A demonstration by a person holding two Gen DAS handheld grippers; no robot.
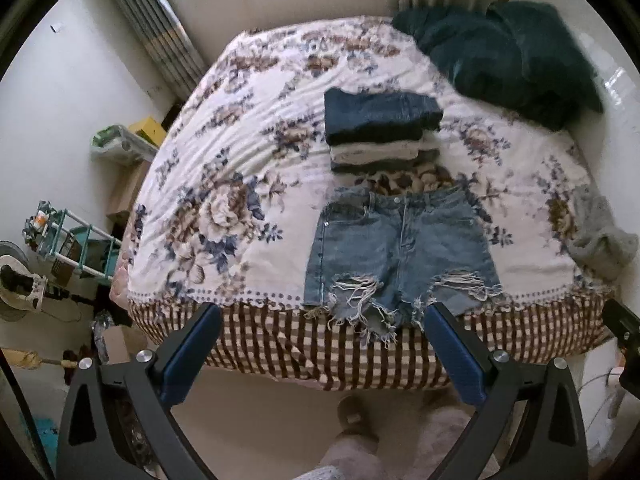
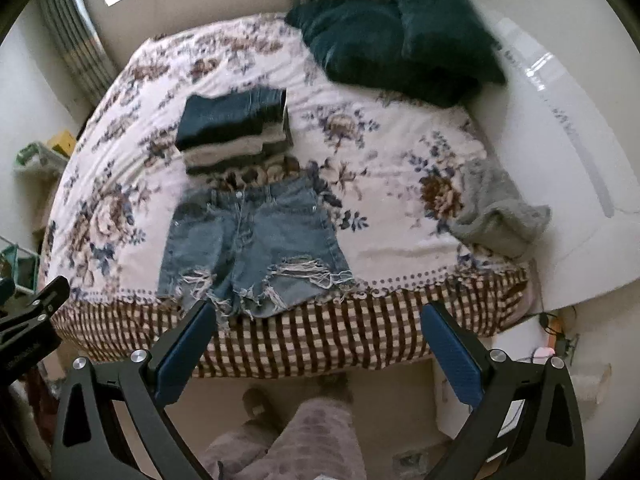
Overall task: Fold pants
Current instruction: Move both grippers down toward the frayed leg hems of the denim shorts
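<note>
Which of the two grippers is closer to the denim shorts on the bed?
Left, I'd judge. The left gripper hangs open right in front of the shorts, its fingers framing the frayed hems. The right gripper, also open, sits off to their right, only its left finger near the hem.

Bare floral bedspread (image 1: 248,128) left of denim shorts (image 1: 396,244), and right as far as grey garment (image 2: 500,216); folded stack (image 1: 380,132) crowding waistband; dark blanket (image 2: 400,44) beyond.
</note>
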